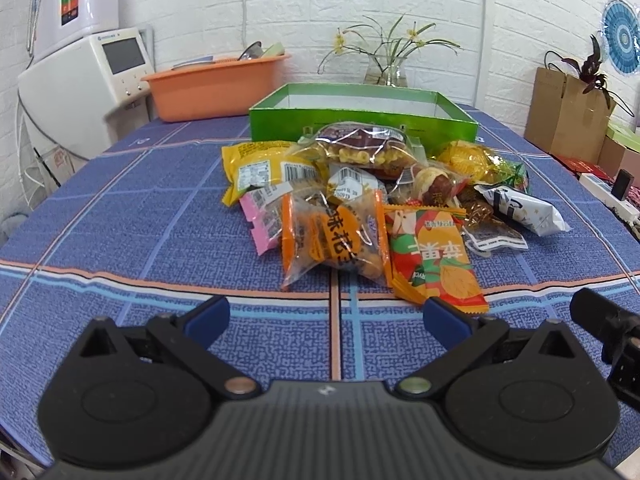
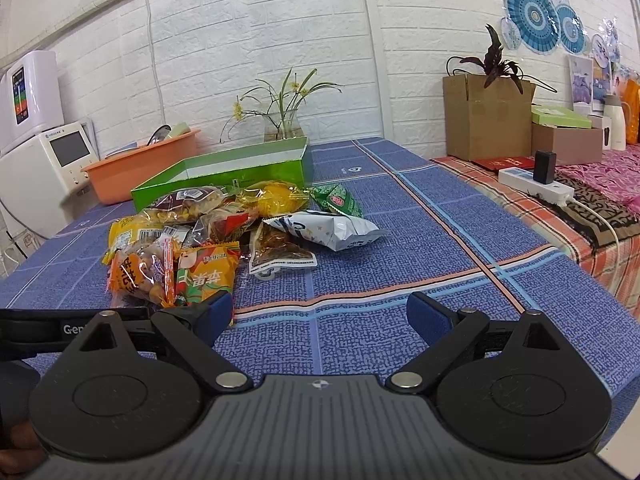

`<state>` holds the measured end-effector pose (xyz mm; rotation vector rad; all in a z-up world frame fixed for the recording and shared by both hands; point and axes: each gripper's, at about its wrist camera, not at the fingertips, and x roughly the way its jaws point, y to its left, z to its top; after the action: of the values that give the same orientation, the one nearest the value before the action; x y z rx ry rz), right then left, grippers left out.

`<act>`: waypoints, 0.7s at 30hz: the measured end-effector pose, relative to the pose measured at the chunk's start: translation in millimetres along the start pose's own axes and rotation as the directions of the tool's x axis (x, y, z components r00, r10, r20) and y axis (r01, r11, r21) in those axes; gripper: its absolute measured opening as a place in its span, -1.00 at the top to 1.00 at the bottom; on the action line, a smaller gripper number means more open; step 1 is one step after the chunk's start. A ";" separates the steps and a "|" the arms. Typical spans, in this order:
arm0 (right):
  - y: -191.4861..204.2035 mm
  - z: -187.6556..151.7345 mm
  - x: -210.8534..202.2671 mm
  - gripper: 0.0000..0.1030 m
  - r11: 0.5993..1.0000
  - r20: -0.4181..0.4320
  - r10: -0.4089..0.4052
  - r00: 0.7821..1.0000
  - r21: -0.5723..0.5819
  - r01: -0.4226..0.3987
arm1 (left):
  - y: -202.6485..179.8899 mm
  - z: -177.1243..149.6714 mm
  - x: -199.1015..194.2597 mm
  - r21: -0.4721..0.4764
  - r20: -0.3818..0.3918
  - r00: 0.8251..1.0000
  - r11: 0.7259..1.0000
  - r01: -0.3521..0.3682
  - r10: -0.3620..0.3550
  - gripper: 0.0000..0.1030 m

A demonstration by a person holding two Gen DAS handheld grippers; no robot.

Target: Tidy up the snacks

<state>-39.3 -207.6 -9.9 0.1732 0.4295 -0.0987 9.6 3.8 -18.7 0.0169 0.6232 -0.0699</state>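
Two hand-held grippers are hovering over a tabletop (image 1: pixel 120 216) covered in a blue grid-patterned cloth, facing a heap of wrapped snacks (image 1: pixel 360 200). The left hand-held gripper (image 1: pixel 326 318) is holding its blue-padded fingers spread wide with nothing between them, just short of the near edge of the heap. The right hand-held gripper (image 2: pixel 320 314) is likewise gaping and empty, sitting to the right of the pile over bare cloth. At the front of the heap, a clear packet with orange edges holding fried peanuts (image 1: pixel 334 240) is lying beside a red, green and orange foil sachet of dried fruit (image 1: pixel 434 264), whose corner is reaching nearly to the left gripper's right finger. Behind them a yellow crinkled bag with a barcode label (image 1: pixel 264 166) is leaning against a clear pack of dates and walnuts (image 1: pixel 360 148) on top of the pile, while a white pillow pack with black lettering (image 1: pixel 520 208) is jutting out to the right, near a green wrapper (image 2: pixel 338 200). Just behind the snacks, a shallow open green cardboard box (image 1: pixel 360 122) is standing with its white interior showing. Farther back, an orange plastic basin (image 1: pixel 216 84) and a glass vase of yellow-flowered stems (image 1: pixel 386 70) are sitting near the white brick wall.
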 end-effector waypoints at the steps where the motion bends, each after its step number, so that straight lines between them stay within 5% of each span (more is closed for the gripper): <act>1: -1.3 2.0 -0.7 -1.00 1.000 0.011 -0.006 1.000 0.003 0.006 | 1.2 0.5 0.1 -0.003 -0.002 1.000 1.000 0.021 -0.021 -0.99; 8: -22.3 10.1 -12.9 -1.00 0.997 0.173 0.035 0.984 0.062 -0.046 | 10.4 -3.7 -7.3 -0.067 0.089 0.996 0.997 0.031 -0.025 -0.99; 13: -38.3 8.8 -3.4 -1.00 0.964 0.122 0.151 0.981 0.201 -0.174 | 13.7 -6.4 -14.5 -0.108 0.081 0.997 0.994 -0.003 0.011 -0.99; 16: -50.3 13.8 4.5 -1.00 0.902 0.099 0.288 0.953 0.307 -0.304 | 8.2 -6.7 -18.3 -0.048 0.058 0.998 0.999 0.007 -0.005 -0.99; 21: -45.6 31.5 2.9 -1.00 0.945 0.126 0.258 0.958 0.172 -0.278 | 1.0 3.0 -12.2 -0.055 -0.039 0.998 0.998 0.041 -0.043 -0.99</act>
<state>-30.0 -258.5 10.4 0.4096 0.2903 0.1206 1.5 5.4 -9.1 -0.0470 0.6660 -0.0934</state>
